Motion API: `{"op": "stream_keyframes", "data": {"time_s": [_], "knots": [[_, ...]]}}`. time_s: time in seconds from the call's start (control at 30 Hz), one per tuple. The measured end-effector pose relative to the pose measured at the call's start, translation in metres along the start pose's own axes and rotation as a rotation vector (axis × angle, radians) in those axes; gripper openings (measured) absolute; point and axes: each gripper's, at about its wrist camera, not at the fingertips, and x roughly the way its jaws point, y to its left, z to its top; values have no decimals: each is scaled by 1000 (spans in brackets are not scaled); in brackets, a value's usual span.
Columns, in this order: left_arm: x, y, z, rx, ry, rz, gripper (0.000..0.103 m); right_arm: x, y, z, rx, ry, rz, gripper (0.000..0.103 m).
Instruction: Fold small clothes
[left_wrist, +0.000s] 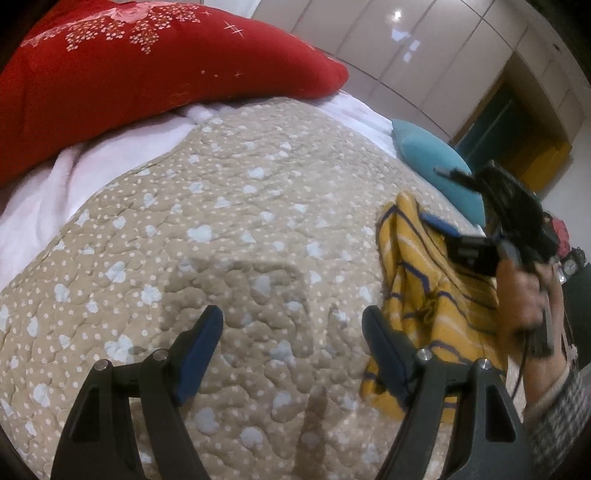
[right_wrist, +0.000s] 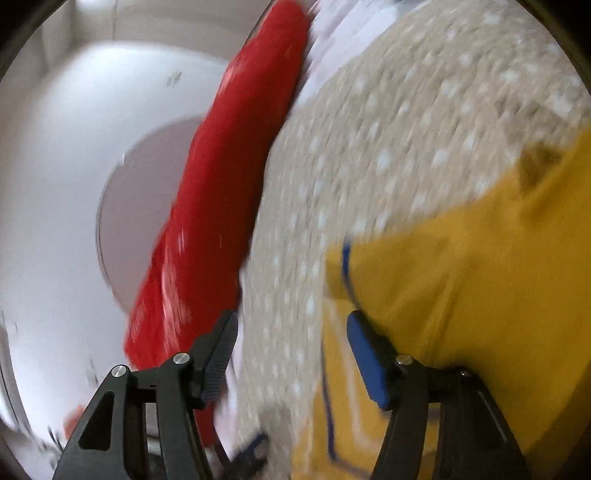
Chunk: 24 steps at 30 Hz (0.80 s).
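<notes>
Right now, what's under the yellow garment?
The yellow garment lies crumpled on the beige quilt, which shows all around it. Whether anything else sits beneath its folds is hidden; the blurred right wrist view adds nothing.

The left gripper (left_wrist: 293, 332) is held open above the quilted bed (left_wrist: 229, 229); a yellow striped garment (left_wrist: 417, 295) is seen beside its right finger.

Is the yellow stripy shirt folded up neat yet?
Not yet. The yellow striped shirt lies crumpled in a loose heap on the dotted quilt, its stripes running in different directions, with no flat, squared edges.
</notes>
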Motion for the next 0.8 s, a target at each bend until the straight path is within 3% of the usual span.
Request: {"op": "stream_keyframes", "data": {"time_s": [0.07,0.17,0.23,0.37,0.5,0.6,0.7,0.8], "knots": [[1,-2,0,10,-1,4,77,-12,-6,20,13,-62,-40,67],[2,-5,-1,21,1,7,77,-36,-16,35,-12,-164,-263,68],[1,-5,-1,24,-4,7,77,-57,-32,37,39,-222,-308,67],[1,-6,-1,24,-3,2,77,-94,-24,19,48,-274,-181,69],[0,-5,-2,16,-5,1,77,-109,1,-22,-34,-186,-36,73],[-2,-5,-3,12,-13,1,77,-105,-1,-55,-12,-123,67,73],[-4,-6,-5,14,-16,-1,77,-105,-25,-61,29,-120,51,71],[-4,-7,-6,26,-18,2,77,-120,-53,-34,100,-247,-25,67]]}}
